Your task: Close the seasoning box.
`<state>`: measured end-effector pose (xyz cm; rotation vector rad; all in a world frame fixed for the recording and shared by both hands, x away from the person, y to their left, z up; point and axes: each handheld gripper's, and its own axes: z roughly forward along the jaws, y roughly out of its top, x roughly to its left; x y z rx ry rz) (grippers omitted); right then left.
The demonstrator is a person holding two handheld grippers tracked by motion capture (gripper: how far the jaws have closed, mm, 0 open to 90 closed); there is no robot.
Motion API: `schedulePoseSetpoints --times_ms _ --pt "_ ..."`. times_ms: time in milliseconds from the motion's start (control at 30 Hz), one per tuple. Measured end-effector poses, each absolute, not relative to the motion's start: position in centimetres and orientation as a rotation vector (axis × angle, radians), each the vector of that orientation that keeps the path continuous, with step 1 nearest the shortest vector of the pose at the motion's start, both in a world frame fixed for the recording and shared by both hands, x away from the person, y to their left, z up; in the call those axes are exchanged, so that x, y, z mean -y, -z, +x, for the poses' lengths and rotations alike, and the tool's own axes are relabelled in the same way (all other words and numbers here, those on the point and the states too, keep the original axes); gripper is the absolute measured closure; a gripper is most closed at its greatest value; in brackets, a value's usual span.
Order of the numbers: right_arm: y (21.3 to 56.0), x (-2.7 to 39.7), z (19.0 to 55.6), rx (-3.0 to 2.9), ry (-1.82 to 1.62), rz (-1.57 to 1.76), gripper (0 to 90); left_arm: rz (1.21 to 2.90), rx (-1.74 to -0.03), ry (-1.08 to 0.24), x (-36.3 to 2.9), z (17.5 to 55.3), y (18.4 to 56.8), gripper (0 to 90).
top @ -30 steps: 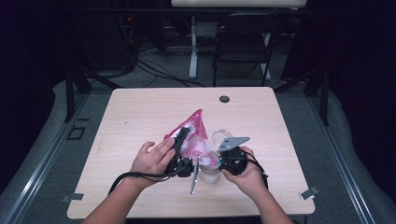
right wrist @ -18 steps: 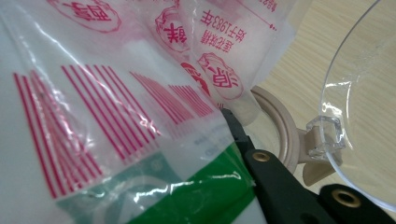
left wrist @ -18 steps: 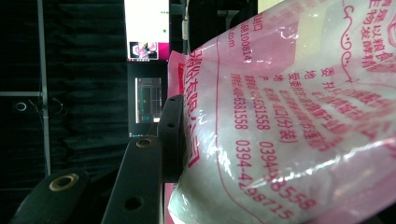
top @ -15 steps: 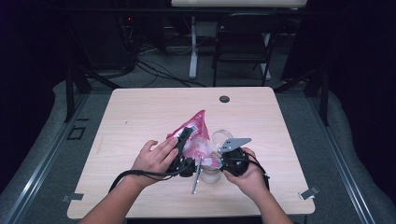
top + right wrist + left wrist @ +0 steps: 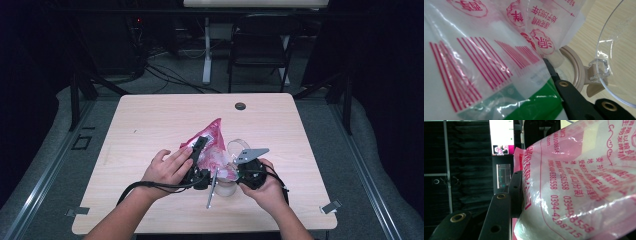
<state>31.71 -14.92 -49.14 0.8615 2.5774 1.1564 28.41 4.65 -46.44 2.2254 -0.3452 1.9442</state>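
A pink and white printed plastic bag (image 5: pixel 214 144) is held up over the near middle of the table, and it shows close up in the left gripper view (image 5: pixel 579 182) and the right gripper view (image 5: pixel 479 55). My left gripper (image 5: pixel 201 146) is shut on the bag's left side; one black finger (image 5: pixel 516 192) presses against the film and the other is hidden behind it. My right gripper (image 5: pixel 232 171) is shut on the bag's lower right edge, with one finger (image 5: pixel 571 97) showing under it. A clear jar with a beige rim (image 5: pixel 574 67) and an open clear lid (image 5: pixel 621 50) stands just beneath.
The jar (image 5: pixel 226 186) sits near the front edge of the wooden table (image 5: pixel 150 125), its lid (image 5: pixel 239 146) tipped up. A thin grey utensil (image 5: pixel 211 193) lies beside it. A black round grommet (image 5: pixel 240 106) is at the far edge. A chair (image 5: pixel 260 50) stands beyond.
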Motion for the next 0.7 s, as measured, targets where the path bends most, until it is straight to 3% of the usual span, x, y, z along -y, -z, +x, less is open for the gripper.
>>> schedulePoseSetpoints --times_ms 700 --pt "49.31 14.63 31.73 -2.589 -1.147 0.854 90.0 2.212 0.372 -1.944 -4.45 28.37 46.27 64.8"
